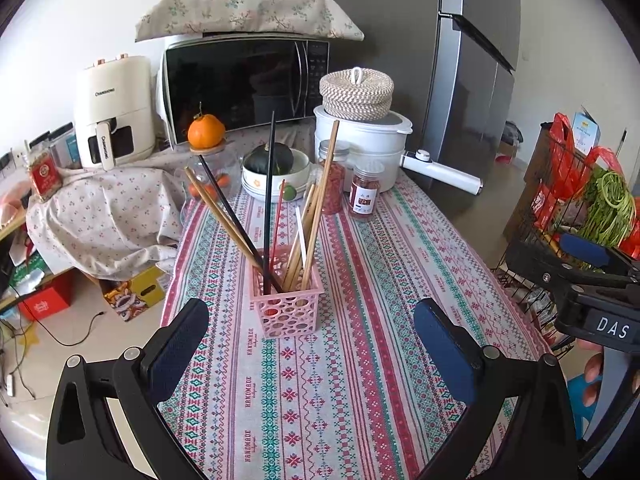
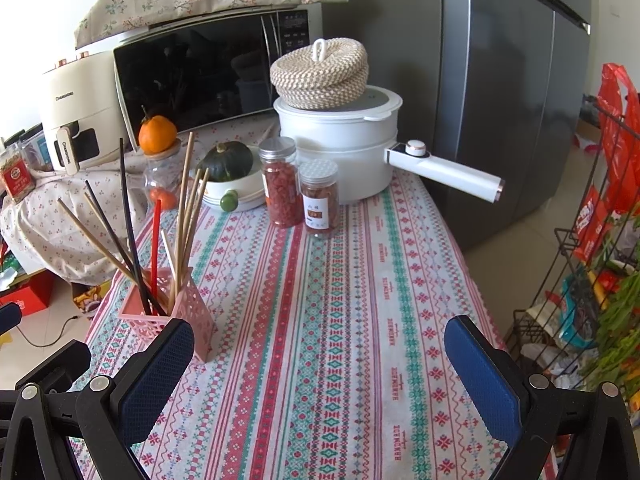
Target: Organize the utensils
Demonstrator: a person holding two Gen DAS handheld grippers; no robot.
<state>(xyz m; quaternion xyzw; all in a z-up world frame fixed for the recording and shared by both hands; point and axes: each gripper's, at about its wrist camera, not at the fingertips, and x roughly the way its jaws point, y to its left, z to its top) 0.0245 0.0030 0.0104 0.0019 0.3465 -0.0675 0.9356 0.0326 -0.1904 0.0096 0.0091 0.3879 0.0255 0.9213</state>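
A pink perforated basket (image 1: 287,308) stands on the patterned tablecloth (image 1: 360,360). It holds several chopsticks (image 1: 316,216): wooden, black, red and white, all leaning upright. My left gripper (image 1: 312,336) is open and empty, just in front of the basket. In the right wrist view the basket (image 2: 188,320) is at the left, beside my left finger pad (image 2: 160,364). My right gripper (image 2: 320,360) is open and empty above the cloth, to the right of the basket. The right gripper also shows in the left wrist view (image 1: 592,276).
At the table's far end stand two spice jars (image 2: 320,204), a bowl with a green squash (image 2: 228,168), a white electric pot (image 2: 340,140) with a woven lid, a microwave (image 2: 208,72) and an air fryer (image 1: 116,112). A wire rack with groceries (image 2: 600,280) stands right.
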